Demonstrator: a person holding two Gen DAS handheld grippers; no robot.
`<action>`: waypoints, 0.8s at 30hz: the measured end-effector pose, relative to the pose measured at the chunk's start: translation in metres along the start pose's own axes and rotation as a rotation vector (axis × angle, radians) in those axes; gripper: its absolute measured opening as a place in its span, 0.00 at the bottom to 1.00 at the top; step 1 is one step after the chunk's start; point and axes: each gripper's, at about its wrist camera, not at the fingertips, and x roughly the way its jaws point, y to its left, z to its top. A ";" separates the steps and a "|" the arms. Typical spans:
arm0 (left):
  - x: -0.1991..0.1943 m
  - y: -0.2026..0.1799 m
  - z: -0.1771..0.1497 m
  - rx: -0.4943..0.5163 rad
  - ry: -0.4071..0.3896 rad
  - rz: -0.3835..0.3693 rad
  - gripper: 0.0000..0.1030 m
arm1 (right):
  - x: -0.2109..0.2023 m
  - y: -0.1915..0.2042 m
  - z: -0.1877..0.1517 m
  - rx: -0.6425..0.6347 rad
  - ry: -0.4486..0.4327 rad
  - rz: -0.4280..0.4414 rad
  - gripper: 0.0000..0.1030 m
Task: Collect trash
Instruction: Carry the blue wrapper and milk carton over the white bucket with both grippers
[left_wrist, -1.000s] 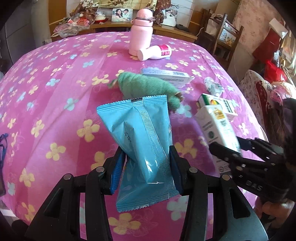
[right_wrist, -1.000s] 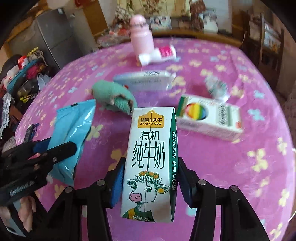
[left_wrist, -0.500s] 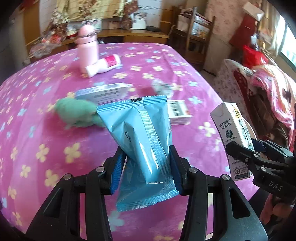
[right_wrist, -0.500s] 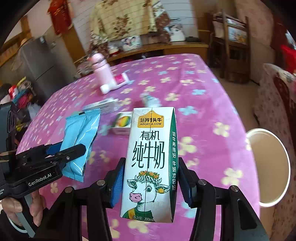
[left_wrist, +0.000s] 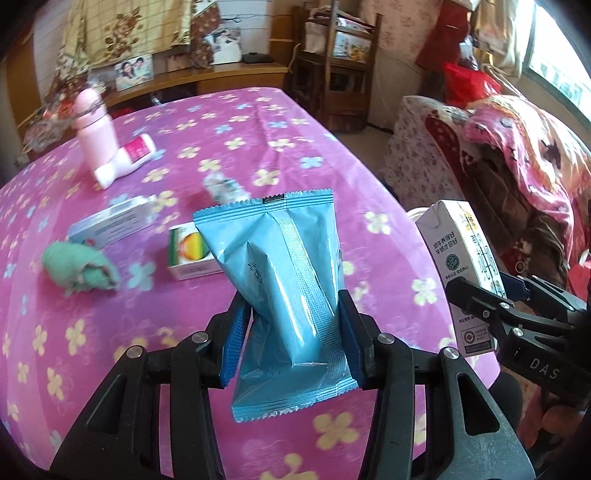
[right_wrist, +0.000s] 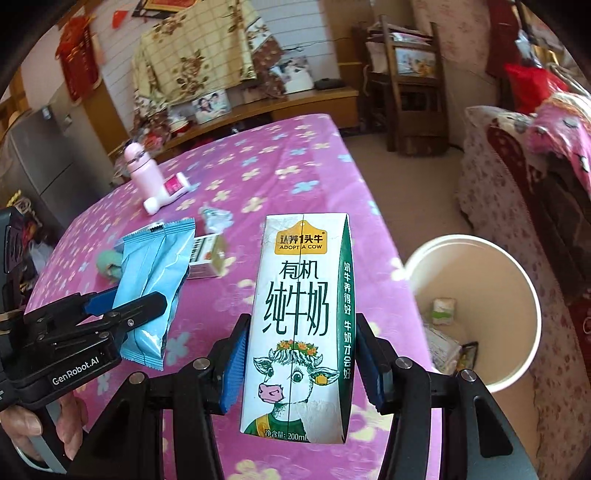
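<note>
My left gripper (left_wrist: 291, 328) is shut on a blue snack wrapper (left_wrist: 284, 280), held upright above the pink flowered tablecloth (left_wrist: 229, 155). A white milk carton (right_wrist: 303, 325) with a cow picture stands clamped in my right gripper (right_wrist: 301, 354), which is shut on it. In the right wrist view the left gripper (right_wrist: 125, 306) and wrapper (right_wrist: 155, 273) show at the left, a hand beneath them. The left wrist view has the carton (left_wrist: 461, 266) at its right edge. A white round bin (right_wrist: 476, 310) stands on the floor past the table's right edge, with some trash inside.
On the table lie a small rainbow box (left_wrist: 188, 254), a long grey-white box (left_wrist: 110, 223), a green cloth bundle (left_wrist: 79, 267), a crumpled wrapper (left_wrist: 221, 186), a pink bottle (left_wrist: 94, 127) and a white-pink tube (left_wrist: 125, 160). A sofa with blankets (right_wrist: 535, 155) stands right of the bin.
Both grippers have swung right across the table with their items still clamped. The table's right edge and the white bin have come into the right wrist view.
</note>
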 end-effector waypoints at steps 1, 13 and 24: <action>0.002 -0.006 0.002 0.009 0.001 -0.005 0.43 | -0.001 -0.004 0.000 0.005 -0.002 -0.006 0.50; 0.028 -0.062 0.014 0.091 0.024 -0.037 0.43 | -0.016 -0.058 -0.006 0.087 -0.017 -0.073 0.50; 0.054 -0.100 0.020 0.140 0.051 -0.058 0.43 | -0.015 -0.109 -0.013 0.165 0.002 -0.124 0.50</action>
